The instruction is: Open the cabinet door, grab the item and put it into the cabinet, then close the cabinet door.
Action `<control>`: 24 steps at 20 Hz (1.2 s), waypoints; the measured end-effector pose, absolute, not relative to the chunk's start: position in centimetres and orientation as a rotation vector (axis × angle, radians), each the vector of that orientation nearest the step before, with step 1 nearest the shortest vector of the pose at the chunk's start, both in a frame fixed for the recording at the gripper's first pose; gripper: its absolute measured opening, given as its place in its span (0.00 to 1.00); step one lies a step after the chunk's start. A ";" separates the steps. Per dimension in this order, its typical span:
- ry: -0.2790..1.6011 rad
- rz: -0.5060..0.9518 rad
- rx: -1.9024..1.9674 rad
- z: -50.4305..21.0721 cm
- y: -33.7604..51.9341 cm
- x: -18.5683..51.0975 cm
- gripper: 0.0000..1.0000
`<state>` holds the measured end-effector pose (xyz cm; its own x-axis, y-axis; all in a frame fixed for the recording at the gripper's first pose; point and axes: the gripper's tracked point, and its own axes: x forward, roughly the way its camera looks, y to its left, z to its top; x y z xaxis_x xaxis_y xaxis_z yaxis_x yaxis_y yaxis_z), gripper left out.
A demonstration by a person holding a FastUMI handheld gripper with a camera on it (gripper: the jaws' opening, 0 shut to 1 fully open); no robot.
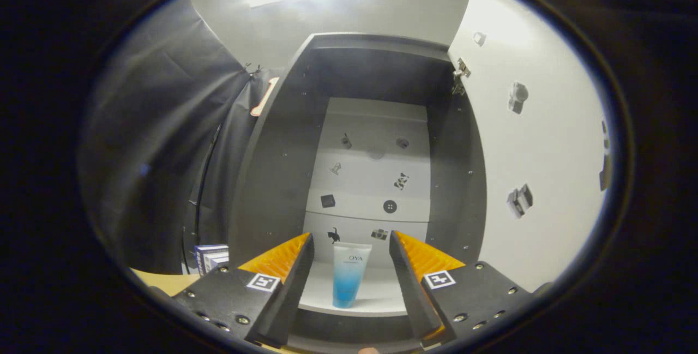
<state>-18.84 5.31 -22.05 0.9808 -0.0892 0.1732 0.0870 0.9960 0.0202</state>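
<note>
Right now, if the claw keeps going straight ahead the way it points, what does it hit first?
Most likely the blue tube, standing on the cabinet shelf between the open claw fingers; depth is hard to judge.

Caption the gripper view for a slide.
Open fingers flank a blue tube standing on the open cabinet's shelf.

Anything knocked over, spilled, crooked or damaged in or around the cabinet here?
Nothing stands out. The tube stands upright, cap down, on the cabinet's white shelf, between the fingers of the open gripper. The cabinet door is swung open to the right.
</note>
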 end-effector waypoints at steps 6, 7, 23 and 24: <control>-0.180 -0.174 -0.064 -18.0 2.7 -27.0 0.80; -0.178 -0.196 -0.073 -17.4 2.0 -28.4 0.80; -0.208 -0.787 -0.031 -9.0 -14.1 -51.7 0.81; -0.214 -0.817 -0.026 -8.9 -15.2 -52.4 0.81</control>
<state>-52.37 -15.24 -8.89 0.6642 -0.7204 0.1998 0.7257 0.6855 0.0592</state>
